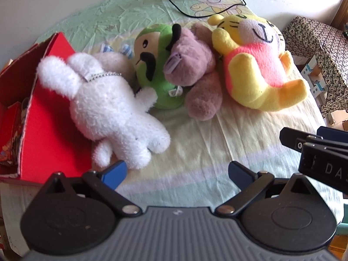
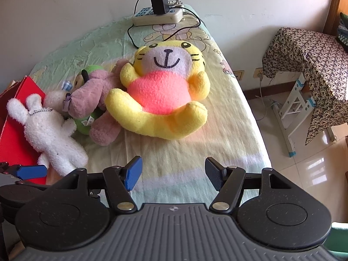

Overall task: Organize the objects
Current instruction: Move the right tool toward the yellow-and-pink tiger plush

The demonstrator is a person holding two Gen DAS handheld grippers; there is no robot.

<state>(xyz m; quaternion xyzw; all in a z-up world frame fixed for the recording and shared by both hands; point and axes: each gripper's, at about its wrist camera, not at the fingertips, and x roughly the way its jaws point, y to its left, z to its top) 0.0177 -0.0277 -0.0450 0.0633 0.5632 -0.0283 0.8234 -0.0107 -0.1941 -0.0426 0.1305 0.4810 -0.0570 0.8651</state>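
Four soft toys lie in a row on my table with the pale green and yellow printed cloth [image 2: 228,130], and both my tools hang above its near edge with nothing in them. My left gripper [image 1: 177,175] has its blue-padded jaws spread wide, only bare cloth between them. My right gripper [image 2: 173,174] is spread wide too and holds nothing; in the left view it pokes in at three o'clock.

At nine o'clock from my left gripper stands the open red cardboard box [image 1: 52,117]. The fluffy white plush rabbit with a bead chain at its neck [image 1: 113,111] lies partly on the box's red flap, ears towards ten o'clock. Just beside it, at twelve, sits the green plush toy with a tan face and black markings [image 1: 152,65], and the dusty pink plush bear [image 1: 193,76] lies sprawled against it. At one o'clock the big yellow plush tiger in a pink shirt [image 2: 163,93] lies on its back, touching the bear.

Far off at twelve, by the wall, rests a cream power strip with a black adapter plugged in [image 2: 158,15].
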